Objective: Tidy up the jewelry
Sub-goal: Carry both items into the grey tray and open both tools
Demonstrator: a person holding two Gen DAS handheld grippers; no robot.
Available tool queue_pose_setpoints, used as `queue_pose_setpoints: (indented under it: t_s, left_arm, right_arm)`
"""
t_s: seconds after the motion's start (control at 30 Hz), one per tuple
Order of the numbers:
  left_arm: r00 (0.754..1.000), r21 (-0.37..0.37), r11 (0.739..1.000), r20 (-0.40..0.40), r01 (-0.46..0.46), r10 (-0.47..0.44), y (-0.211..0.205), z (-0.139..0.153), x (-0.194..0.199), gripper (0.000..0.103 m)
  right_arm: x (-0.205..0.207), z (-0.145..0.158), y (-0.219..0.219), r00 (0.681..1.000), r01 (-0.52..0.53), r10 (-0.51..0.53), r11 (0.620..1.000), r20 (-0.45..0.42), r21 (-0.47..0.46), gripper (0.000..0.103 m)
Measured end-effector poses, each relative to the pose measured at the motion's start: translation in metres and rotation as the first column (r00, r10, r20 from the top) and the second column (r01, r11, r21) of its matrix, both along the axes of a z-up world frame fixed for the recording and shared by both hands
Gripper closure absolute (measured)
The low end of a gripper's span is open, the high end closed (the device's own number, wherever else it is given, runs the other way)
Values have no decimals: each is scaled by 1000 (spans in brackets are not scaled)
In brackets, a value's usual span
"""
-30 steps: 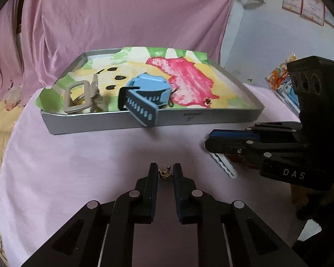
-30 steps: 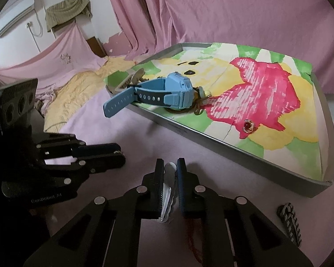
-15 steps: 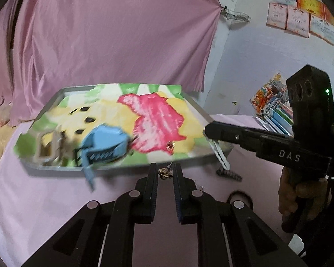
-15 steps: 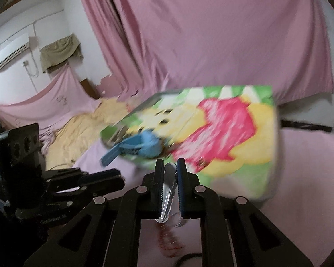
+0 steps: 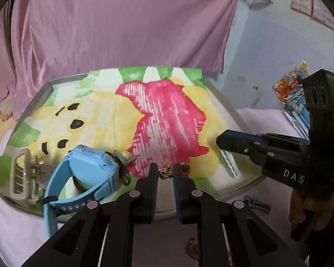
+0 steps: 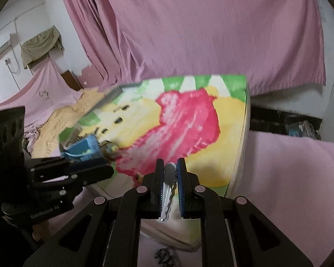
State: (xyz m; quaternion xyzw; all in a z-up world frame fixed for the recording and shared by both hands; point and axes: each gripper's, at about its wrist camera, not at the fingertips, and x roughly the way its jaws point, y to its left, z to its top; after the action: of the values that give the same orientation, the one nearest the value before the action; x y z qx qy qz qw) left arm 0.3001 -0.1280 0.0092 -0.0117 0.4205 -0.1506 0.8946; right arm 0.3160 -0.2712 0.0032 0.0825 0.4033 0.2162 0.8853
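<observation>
Pink cloth [image 5: 113,29] drapes the wall behind a pink-covered counter [image 5: 13,229] bearing a grey tray [image 5: 251,181] lined with a bright cartoon print. The right wrist view is smeared, so the tray's left contents blur. The left tongs [image 5: 165,173] pinch a small gold earring [image 5: 163,173] above the tray's near edge, beside a blue watch [image 5: 89,169] and beige hair claw [image 5: 20,175]. The right tongs [image 6: 170,178] clamp a silver wavy hair clip [image 6: 168,189] over the tray's right part. A dark clip [image 5: 257,203] lies outside the tray.
</observation>
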Motion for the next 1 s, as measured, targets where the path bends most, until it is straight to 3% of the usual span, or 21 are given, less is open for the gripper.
queue_pose_setpoints:
  t_s: [0.2,0.43,0.53,0.6,0.67,0.83,1.0]
  left_arm:
    - [998,25,1000,-56,4,-3,-4,-14,8,90]
    - [998,24,1000,-65,-10,12,-2,-16,9,89]
    - [998,13,1000,-54,-28,29,2,-13,5,79]
    - [998,-3,999,-47,-36,35,4,-10,3,58]
    - [999,-23,999,-25,-43,43,7,-7,-1,50]
    - [998,-31,998,23,-63,63,10,2,-15,50]
    - [992,-63,993,82,-96,101,19,10,-37,38]
  right_arm:
    - [5,-9,4,1000,5,-5,1000,-18,-24,93]
    - [5,-9,5,1000,5,-6,999,-9,-39,92]
    - [2,-7,0,1000,20,-21,999,-3,-27,88]
    - [-4,-4,-3,999,36,-36,999,15,-16,81]
    - [-10,0,-6,998,53,-52,998,37,-18,69]
    - [-31,11,-15,989,109,-108,994,103,-3,67]
    - [-60,24,-25,967,168,-167,986,192,11,54]
